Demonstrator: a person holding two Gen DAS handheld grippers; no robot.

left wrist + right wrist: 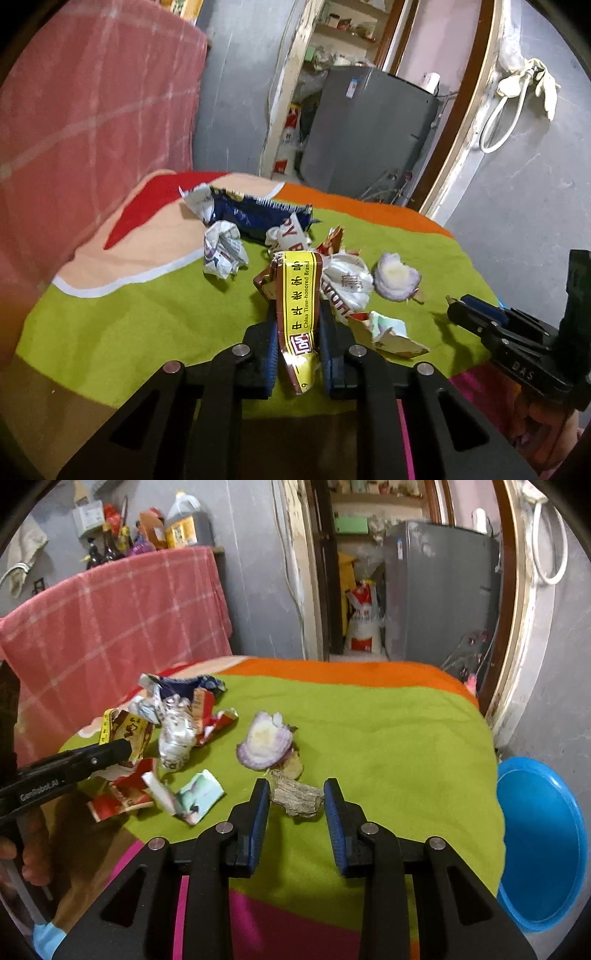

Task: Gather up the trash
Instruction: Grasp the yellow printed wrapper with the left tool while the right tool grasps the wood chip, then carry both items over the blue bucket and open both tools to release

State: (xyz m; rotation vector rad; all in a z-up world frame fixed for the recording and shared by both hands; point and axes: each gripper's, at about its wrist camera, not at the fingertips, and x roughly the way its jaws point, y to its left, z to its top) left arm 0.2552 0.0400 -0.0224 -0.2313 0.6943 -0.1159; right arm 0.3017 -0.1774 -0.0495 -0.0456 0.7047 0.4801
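Note:
My left gripper (299, 314) is shut on a yellow and brown wrapper (301, 291), which stands up between its blue pads above the green cloth (147, 314). From the right wrist view, that left gripper (122, 751) comes in from the left with the same wrapper (129, 731). My right gripper (296, 786) is shut on a grey-brown dried scrap (295, 797), with both pads against its ends. An onion slice (264, 746) lies just beyond it. Crumpled paper (223, 254), a dark blue packet (255, 218) and a silvery wrapper (347, 284) lie in a heap.
A torn red and white packet (195, 797) lies near the front of the table. A blue basin (539, 845) stands on the floor to the right of the table. A pink checked cloth (110, 627) hangs behind on the left. A grey fridge (439, 590) stands beyond the doorway.

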